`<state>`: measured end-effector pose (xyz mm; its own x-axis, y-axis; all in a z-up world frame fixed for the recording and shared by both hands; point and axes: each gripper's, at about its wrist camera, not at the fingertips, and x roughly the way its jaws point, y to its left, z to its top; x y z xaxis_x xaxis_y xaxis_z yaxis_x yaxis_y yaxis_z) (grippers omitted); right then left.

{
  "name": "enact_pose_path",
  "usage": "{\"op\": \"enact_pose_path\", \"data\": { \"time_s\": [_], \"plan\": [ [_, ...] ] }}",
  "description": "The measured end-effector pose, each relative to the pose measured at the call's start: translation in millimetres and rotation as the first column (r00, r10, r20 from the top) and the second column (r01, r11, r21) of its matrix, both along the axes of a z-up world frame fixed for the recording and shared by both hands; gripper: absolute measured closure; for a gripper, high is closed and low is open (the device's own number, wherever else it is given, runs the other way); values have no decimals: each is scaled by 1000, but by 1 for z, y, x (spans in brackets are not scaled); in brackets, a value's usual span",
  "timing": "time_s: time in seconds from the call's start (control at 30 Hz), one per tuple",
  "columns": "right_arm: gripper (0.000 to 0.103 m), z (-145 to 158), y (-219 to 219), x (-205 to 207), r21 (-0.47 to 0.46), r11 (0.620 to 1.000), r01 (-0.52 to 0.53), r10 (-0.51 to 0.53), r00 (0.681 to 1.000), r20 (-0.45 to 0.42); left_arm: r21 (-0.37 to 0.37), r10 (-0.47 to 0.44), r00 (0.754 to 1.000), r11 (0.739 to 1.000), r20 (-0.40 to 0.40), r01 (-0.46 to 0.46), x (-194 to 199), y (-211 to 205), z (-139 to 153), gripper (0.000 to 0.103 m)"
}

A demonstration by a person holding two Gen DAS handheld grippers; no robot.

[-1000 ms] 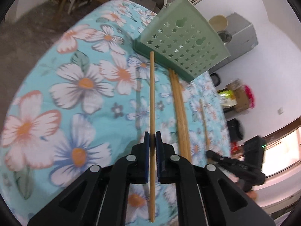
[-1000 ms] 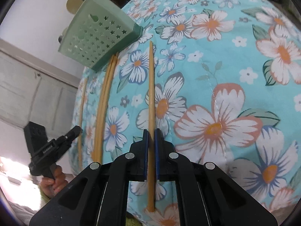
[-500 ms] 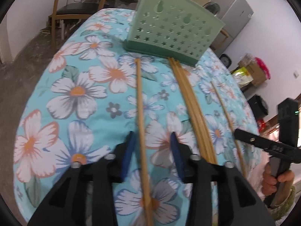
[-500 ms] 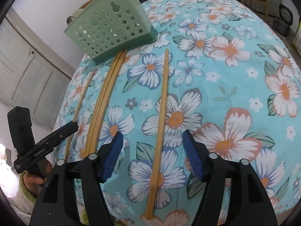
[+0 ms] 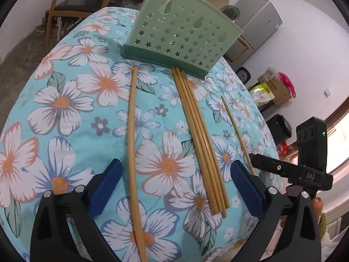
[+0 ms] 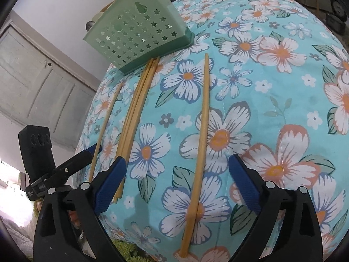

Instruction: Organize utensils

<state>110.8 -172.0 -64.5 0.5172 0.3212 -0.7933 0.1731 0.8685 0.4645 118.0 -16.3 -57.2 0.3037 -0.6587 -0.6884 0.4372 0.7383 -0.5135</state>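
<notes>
While both jaws are opening wide, the left hand-held gripper (image 5: 174, 187) and right hand-held gripper (image 6: 176, 183) each straddle the same loose chopstick (image 5: 132, 144) on the floral table (image 5: 65, 100), untouched.

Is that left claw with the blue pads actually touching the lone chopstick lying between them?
Apart. In the left wrist view the left claw is opening, and flowered cloth shows between each pad and the lone chopstick.

Open floral turquoise tablecloth (image 5: 65, 100) lies left of the single bamboo chopstick (image 5: 132, 135); a clear lane separates it from the bundle of four chopsticks (image 5: 199, 135). The perforated green plastic utensil holder (image 5: 181, 37) blocks the far end, touching the bundle's tips.
</notes>
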Motion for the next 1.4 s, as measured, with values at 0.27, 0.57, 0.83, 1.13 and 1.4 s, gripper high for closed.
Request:
{"op": "enact_pose_path", "data": {
  "time_s": [0.27, 0.57, 0.83, 1.13, 1.4],
  "plan": [
    [8, -1, 5, 5, 15, 1000, 7, -7, 1000, 3, -31, -1, 1000, 1000, -31, 0, 3, 6, -1, 6],
    [11, 4, 10, 12, -58, 997, -53, 51, 998, -34, -51, -12, 999, 999, -48, 9, 5, 9, -1, 6],
    [39, 12, -17, 39, -107, 993, 46, -44, 999, 20, -58, -13, 999, 998, -52, 10, 6, 9, -2, 6],
    [78, -1, -28, 78, -205, 977, 67, -65, 998, 13, -55, -30, 997, 998, -66, 26, 10, 8, -2, 6],
    [98, 0, -29, 64, -155, 985, 72, -71, 997, 14, -8, -42, 998, 999, -40, 41, 7, 3, 1, 6]
  ]
}}
